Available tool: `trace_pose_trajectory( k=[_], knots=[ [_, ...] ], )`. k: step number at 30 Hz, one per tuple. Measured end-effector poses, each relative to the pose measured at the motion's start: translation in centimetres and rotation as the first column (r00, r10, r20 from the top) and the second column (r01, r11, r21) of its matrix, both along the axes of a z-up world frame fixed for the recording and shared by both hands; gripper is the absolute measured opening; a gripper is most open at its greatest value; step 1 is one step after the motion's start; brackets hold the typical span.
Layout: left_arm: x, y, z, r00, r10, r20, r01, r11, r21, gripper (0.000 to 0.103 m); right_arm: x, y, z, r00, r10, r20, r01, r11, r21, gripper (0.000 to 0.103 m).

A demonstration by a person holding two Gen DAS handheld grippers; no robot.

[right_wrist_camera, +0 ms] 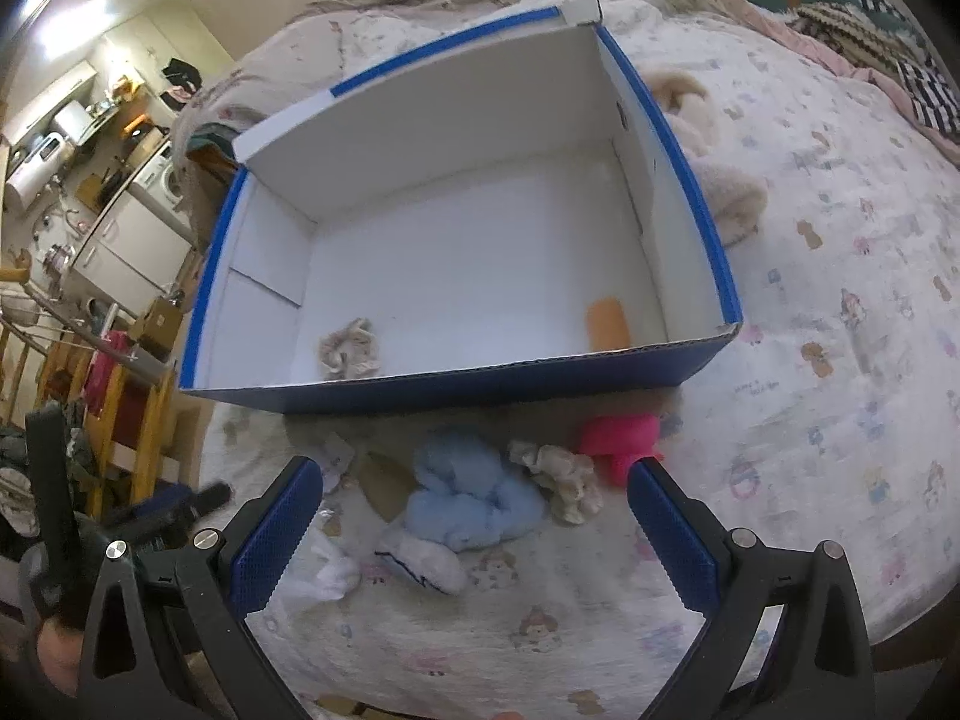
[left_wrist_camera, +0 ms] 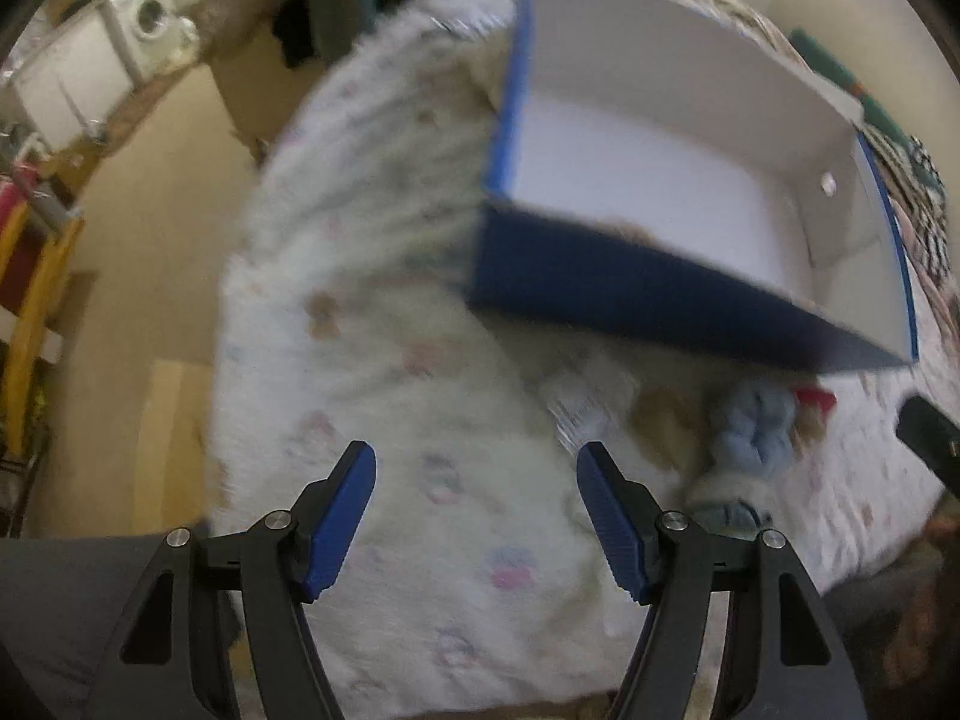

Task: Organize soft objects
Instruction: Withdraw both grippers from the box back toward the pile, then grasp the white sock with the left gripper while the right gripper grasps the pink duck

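Observation:
A blue box with a white inside (right_wrist_camera: 456, 252) stands on the patterned bedspread (right_wrist_camera: 840, 300); it also shows in the left wrist view (left_wrist_camera: 660, 192). Inside lie a beige scrunchie (right_wrist_camera: 351, 349) and an orange piece (right_wrist_camera: 607, 324). In front of the box lie a light blue fluffy item (right_wrist_camera: 468, 492), a cream scrunchie (right_wrist_camera: 564, 474), a pink item (right_wrist_camera: 621, 438) and white socks (right_wrist_camera: 420, 564). My right gripper (right_wrist_camera: 474, 534) is open, just above this pile. My left gripper (left_wrist_camera: 477, 516) is open and empty over the bedspread, left of the blue fluffy item (left_wrist_camera: 750, 426).
A beige plush blanket (right_wrist_camera: 714, 168) lies right of the box. The bed's left edge drops to the floor (left_wrist_camera: 150, 252). A washing machine (left_wrist_camera: 147, 24) and wooden furniture (right_wrist_camera: 126, 396) stand beyond. The left gripper's body (right_wrist_camera: 168, 510) shows at the right view's lower left.

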State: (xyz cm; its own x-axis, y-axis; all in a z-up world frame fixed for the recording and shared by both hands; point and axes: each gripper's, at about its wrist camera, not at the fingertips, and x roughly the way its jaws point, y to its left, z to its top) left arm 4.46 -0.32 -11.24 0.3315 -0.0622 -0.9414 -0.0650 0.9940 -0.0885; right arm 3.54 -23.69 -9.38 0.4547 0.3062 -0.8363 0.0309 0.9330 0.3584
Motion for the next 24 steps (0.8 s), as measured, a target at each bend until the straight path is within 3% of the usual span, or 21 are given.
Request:
trace_pose_trajectory(
  k=[4, 8, 14, 15, 17, 19, 24],
  knots=[
    [-0.5, -3.0, -2.1, 0.991, -0.107, -0.083, 0.108, 0.994, 0.006, 0.067, 0.6, 0.3, -1.2, 0.998, -0.015, -0.059, 0.013, 1.000, -0.022, 0.103],
    [-1.4, -7.0, -3.6, 0.961, -0.245, -0.128, 0.250, 0.968, 0.028, 0.067, 0.7, -0.3, -2.5, 0.992, -0.036, -0.122, 0.033, 0.999, -0.032, 0.103],
    [-2.0, -9.8, -6.0, 0.927, -0.305, -0.216, 0.333, 0.937, 0.103, 0.065, 0.8, -1.8, -3.3, 0.983, -0.085, -0.163, 0.088, 0.996, 0.014, 0.103],
    [-2.0, -9.8, -6.3, 0.928, -0.296, -0.226, 0.327, 0.938, 0.115, 0.060, 0.8, -2.1, -3.3, 0.981, -0.095, -0.166, 0.101, 0.995, 0.023, 0.103],
    [-1.9, -9.6, -6.6, 0.928, -0.287, -0.238, 0.317, 0.944, 0.096, 0.034, 1.0, -2.5, -3.3, 0.980, -0.111, -0.164, 0.118, 0.993, 0.030, 0.103],
    [-1.7, -9.1, -6.9, 0.925, -0.284, -0.252, 0.309, 0.949, 0.068, 0.020, 1.1, -2.9, -3.3, 0.979, -0.123, -0.165, 0.133, 0.990, 0.052, 0.103],
    [-1.3, -8.2, -6.3, 0.928, -0.281, -0.246, 0.292, 0.956, 0.010, 0.019, 1.4, -4.2, -4.3, 0.965, -0.152, -0.213, 0.180, 0.976, 0.119, 0.103]
  ],
)
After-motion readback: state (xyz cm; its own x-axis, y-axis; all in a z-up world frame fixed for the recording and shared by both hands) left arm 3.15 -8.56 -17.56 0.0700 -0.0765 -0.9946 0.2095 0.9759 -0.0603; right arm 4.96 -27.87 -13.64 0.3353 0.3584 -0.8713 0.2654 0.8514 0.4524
